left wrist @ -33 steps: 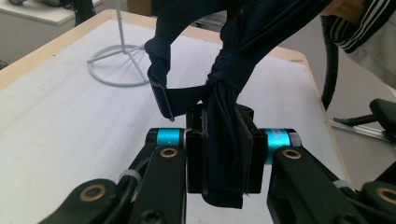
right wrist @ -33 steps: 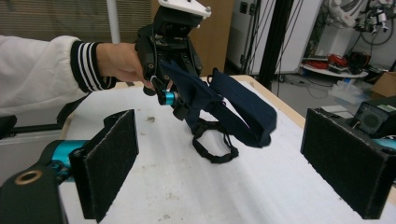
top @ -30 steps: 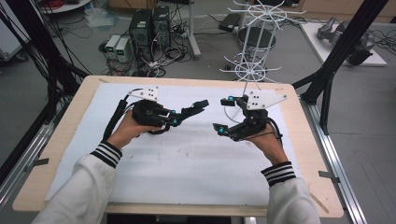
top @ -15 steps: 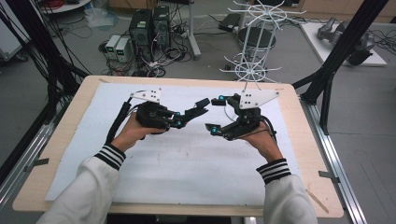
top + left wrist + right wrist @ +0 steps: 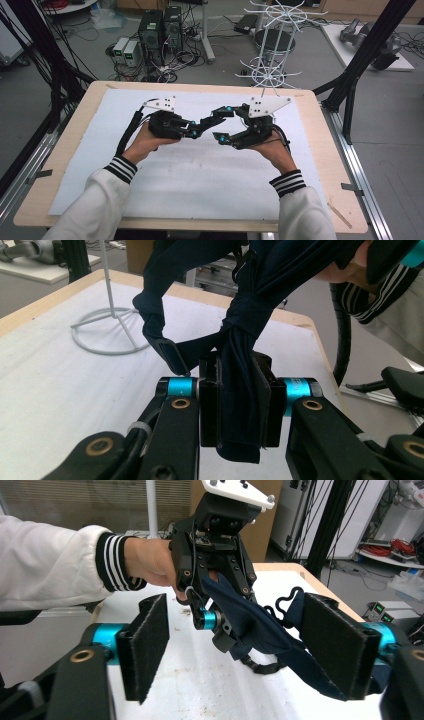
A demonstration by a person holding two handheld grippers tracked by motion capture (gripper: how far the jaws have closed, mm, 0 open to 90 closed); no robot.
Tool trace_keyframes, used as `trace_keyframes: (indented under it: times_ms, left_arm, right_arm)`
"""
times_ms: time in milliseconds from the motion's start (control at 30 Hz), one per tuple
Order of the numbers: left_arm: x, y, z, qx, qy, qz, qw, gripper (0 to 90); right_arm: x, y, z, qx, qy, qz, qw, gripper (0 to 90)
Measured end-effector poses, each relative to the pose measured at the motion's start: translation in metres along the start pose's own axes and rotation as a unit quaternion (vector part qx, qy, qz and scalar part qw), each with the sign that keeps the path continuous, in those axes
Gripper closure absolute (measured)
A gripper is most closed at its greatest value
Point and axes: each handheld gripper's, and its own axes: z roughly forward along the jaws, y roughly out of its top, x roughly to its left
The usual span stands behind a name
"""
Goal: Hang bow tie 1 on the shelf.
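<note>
A dark navy cloth (image 5: 240, 340) with a strap and a small black clip (image 5: 285, 602) hangs between the two grippers above the white mat (image 5: 200, 185). My left gripper (image 5: 235, 400) is shut on a bunched fold of it, which sticks out below the pads. In the high view the left gripper (image 5: 202, 126) points right, tip to tip with the right gripper (image 5: 222, 124). The cloth (image 5: 260, 625) runs from the left gripper (image 5: 217, 622) across to the right-hand pad of my right gripper (image 5: 235, 650). The right jaws have just been closing; a wide gap remains and the left pad (image 5: 147, 645) touches nothing.
A white wire rack (image 5: 272, 45) stands at the table's far edge; its ring base (image 5: 107, 330) shows in the left gripper view. The wooden table rim (image 5: 75, 115) frames the mat. Black frame posts (image 5: 365, 60) and computers (image 5: 160, 25) lie beyond.
The right gripper's jaws have drawn closer together. Both hands have edged toward each other at the table's middle, and the gripper tips now nearly meet.
</note>
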Motion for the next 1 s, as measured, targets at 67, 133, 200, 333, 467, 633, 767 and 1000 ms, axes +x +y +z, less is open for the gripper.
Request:
trace_keyframes:
  times_ms: [67, 133, 200, 333, 467, 633, 767, 1000]
  left_arm:
    - [-0.001, 0.000, 0.000, -0.001, 0.001, 0.002, 1.0000, 76.2]
    - [-0.001, 0.001, -0.001, -0.002, 0.001, 0.002, 1.0000, 76.2]
    - [-0.001, 0.001, -0.001, 0.003, 0.005, 0.006, 1.0000, 76.2]
    - [-0.002, 0.001, -0.001, 0.007, 0.006, 0.008, 0.9999, 76.2]
    - [-0.003, 0.001, -0.001, 0.007, 0.008, 0.011, 0.9999, 76.2]
    - [-0.004, 0.002, -0.002, 0.006, 0.011, 0.013, 0.9998, 76.0]
    - [-0.005, 0.002, -0.002, 0.013, 0.012, 0.018, 0.9997, 76.0]
    - [-0.007, 0.003, -0.003, 0.013, 0.013, 0.022, 0.9996, 76.1]
  right_arm:
    - [0.000, 0.000, 0.002, 0.004, 0.002, 0.000, 1.0000, 29.1]
    - [-0.001, -0.001, 0.003, 0.008, 0.002, -0.003, 1.0000, 32.4]
    - [-0.001, -0.001, 0.005, 0.009, 0.001, -0.004, 1.0000, 33.9]
    - [-0.001, -0.001, 0.008, 0.019, -0.002, -0.011, 0.9997, 38.0]
    - [0.000, 0.000, 0.010, 0.024, -0.003, -0.011, 0.9997, 43.1]
    - [0.001, 0.001, 0.009, 0.025, -0.011, -0.019, 0.9994, 49.9]
    - [0.001, 0.000, 0.011, 0.031, -0.012, -0.024, 0.9992, 51.8]
    - [0.003, 0.002, 0.014, 0.033, -0.018, -0.036, 0.9987, 55.9]
